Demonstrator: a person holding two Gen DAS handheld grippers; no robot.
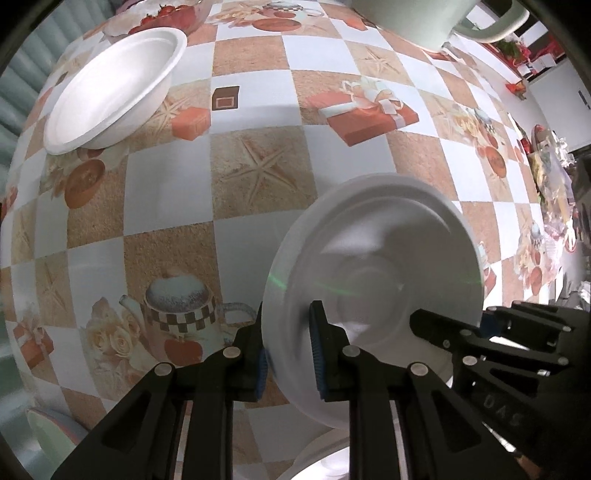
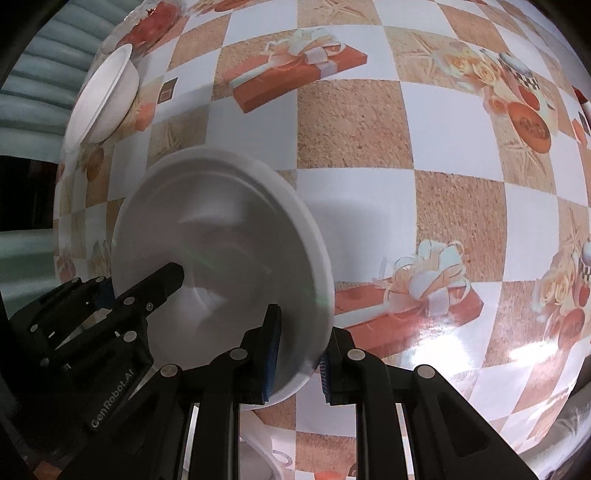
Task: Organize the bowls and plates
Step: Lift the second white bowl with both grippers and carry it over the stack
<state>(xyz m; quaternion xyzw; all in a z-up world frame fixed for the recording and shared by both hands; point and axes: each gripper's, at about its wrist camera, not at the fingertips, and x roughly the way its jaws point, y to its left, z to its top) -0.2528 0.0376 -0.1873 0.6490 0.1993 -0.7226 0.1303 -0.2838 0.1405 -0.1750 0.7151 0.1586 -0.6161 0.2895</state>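
Observation:
A white bowl [image 1: 373, 266] is held above the checkered tablecloth by both grippers. My left gripper [image 1: 288, 354] is shut on its left rim, one finger inside, one outside. My right gripper [image 2: 295, 354] is shut on its right rim; the bowl also shows in the right wrist view [image 2: 221, 243]. Each gripper shows in the other's view, the right one [image 1: 480, 332] and the left one [image 2: 110, 295]. A second white bowl [image 1: 114, 88] sits upright on the table at the far left, also in the right wrist view [image 2: 105, 96].
A pale green mug [image 1: 424, 18] stands at the far edge. A glass bowl of red fruit [image 1: 173, 14] sits behind the second bowl. A green-rimmed dish [image 1: 51, 432] lies near left. White dishware [image 1: 325, 458] lies below the held bowl.

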